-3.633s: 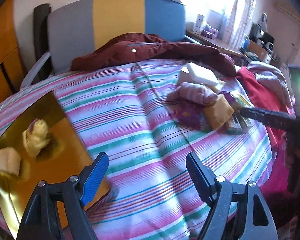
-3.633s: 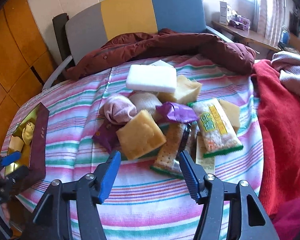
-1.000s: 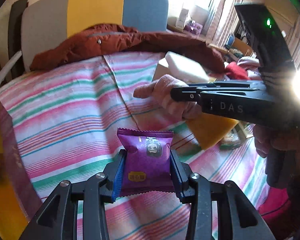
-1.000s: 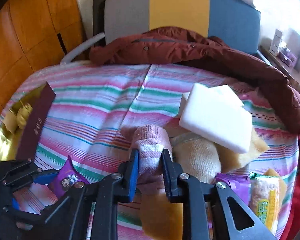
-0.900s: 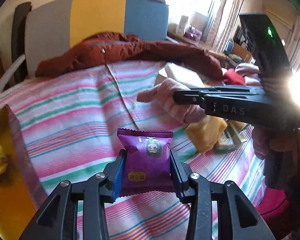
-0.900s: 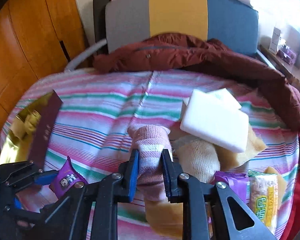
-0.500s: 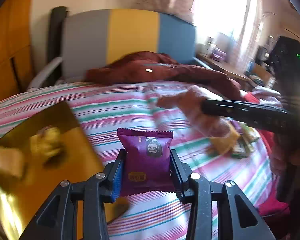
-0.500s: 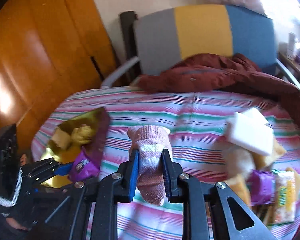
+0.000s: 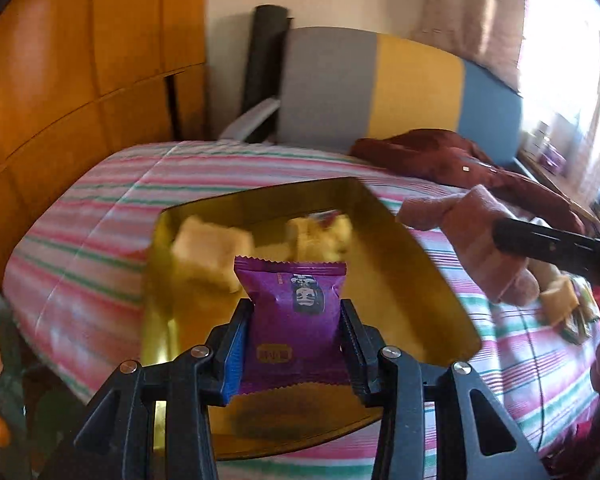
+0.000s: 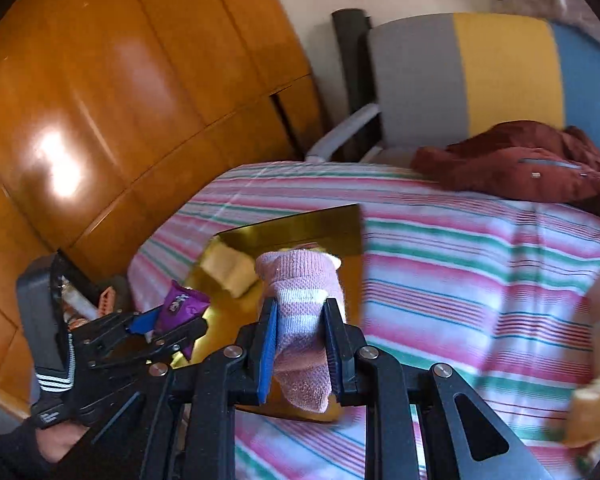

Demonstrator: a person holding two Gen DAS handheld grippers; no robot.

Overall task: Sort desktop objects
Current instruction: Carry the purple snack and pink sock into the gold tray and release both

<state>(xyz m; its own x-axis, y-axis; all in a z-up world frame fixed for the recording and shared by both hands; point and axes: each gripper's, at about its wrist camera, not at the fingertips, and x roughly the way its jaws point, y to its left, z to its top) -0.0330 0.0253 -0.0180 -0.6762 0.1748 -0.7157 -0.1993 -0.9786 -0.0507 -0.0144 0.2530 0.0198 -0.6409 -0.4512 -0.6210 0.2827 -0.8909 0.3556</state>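
Note:
My left gripper (image 9: 294, 332) is shut on a purple snack packet (image 9: 296, 320) and holds it above the near part of a gold box (image 9: 420, 280). Two yellowish pieces (image 9: 212, 252) lie at the box's far end. My right gripper (image 10: 300, 340) is shut on a pink and white sock (image 10: 300, 320), also over the gold box (image 10: 292, 228). In the left wrist view the sock (image 9: 472, 240) hangs at the box's right side. The right wrist view shows the left gripper (image 10: 168, 320) with the packet (image 10: 180, 306) at lower left.
The box lies on a pink, green and white striped cloth (image 9: 100, 240). A dark red jacket (image 10: 520, 164) rests at the cloth's far edge before a grey, yellow and blue chair back (image 9: 400, 84). Wooden panels (image 10: 100, 120) stand left. More items (image 9: 564, 304) lie right.
Both grippers have swung left from the pile of items to the gold box, carrying the purple packet and the sock. The box now fills the middle of both views.

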